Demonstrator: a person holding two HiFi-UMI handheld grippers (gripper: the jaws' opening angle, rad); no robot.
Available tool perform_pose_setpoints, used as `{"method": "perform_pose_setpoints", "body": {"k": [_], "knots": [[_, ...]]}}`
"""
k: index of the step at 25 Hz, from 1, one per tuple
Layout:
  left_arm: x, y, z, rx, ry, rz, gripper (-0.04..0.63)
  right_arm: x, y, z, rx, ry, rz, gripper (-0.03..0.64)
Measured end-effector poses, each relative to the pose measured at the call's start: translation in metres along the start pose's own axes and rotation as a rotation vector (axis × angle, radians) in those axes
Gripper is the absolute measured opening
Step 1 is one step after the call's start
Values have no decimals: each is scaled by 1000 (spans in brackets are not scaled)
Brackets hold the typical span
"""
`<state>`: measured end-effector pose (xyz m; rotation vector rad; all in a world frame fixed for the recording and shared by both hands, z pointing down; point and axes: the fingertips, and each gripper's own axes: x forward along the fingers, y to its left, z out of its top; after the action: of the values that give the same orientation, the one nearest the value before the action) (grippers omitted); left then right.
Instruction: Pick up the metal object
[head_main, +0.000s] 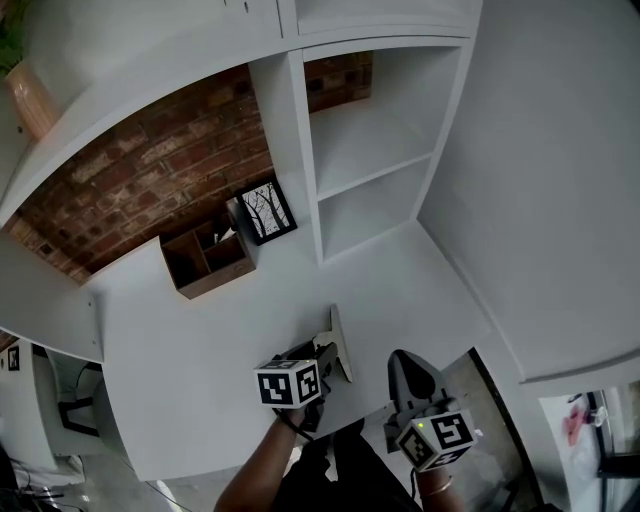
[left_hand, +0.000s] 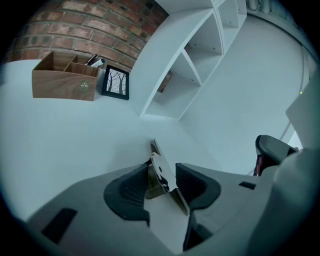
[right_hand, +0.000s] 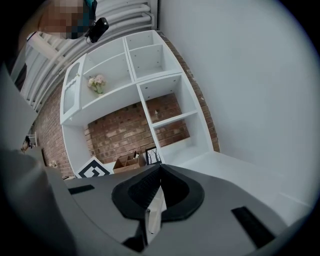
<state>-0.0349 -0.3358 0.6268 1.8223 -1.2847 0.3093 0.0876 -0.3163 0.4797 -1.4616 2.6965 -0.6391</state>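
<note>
The metal object (head_main: 340, 343) is a thin flat plate with a folded tab, standing on edge on the white table (head_main: 200, 370) near its front edge. My left gripper (head_main: 322, 358) has its jaws round it. In the left gripper view the plate (left_hand: 161, 170) stands between the two dark pads (left_hand: 131, 189), which flank it closely; the plate still rests on the table and I see no firm squeeze. My right gripper (head_main: 408, 372) hovers to the right over the table's front edge. Its pads (right_hand: 150, 187) meet, with nothing held.
A wooden organizer box (head_main: 205, 258) and a framed tree picture (head_main: 266, 211) stand at the back against the brick wall (head_main: 150, 170). White shelving (head_main: 375, 150) rises at the back right. The table's front edge lies just under both grippers.
</note>
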Motion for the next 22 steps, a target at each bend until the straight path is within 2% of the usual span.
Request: {"method": "perform_pose_setpoints", "body": {"k": [3, 5, 8, 13, 17, 22], "knots": [[4, 0, -1, -18, 0, 5, 166, 3, -2, -1, 13, 5, 11, 5], [5, 0, -1, -33, -4, 10, 123, 5, -1, -2, 20, 9, 18, 5], [7, 0, 0, -54, -2, 7, 103, 7, -1, -3, 24, 12, 27, 5], [7, 0, 1, -97, 1, -13, 81, 5, -2, -4, 17, 20, 25, 5], [6, -8, 5, -131, -21, -46, 37, 2, -4, 0, 15, 9, 19, 5], [6, -18, 8, -125, -25, -78, 11, -3, -1, 7, 10, -10, 20, 5]]}}
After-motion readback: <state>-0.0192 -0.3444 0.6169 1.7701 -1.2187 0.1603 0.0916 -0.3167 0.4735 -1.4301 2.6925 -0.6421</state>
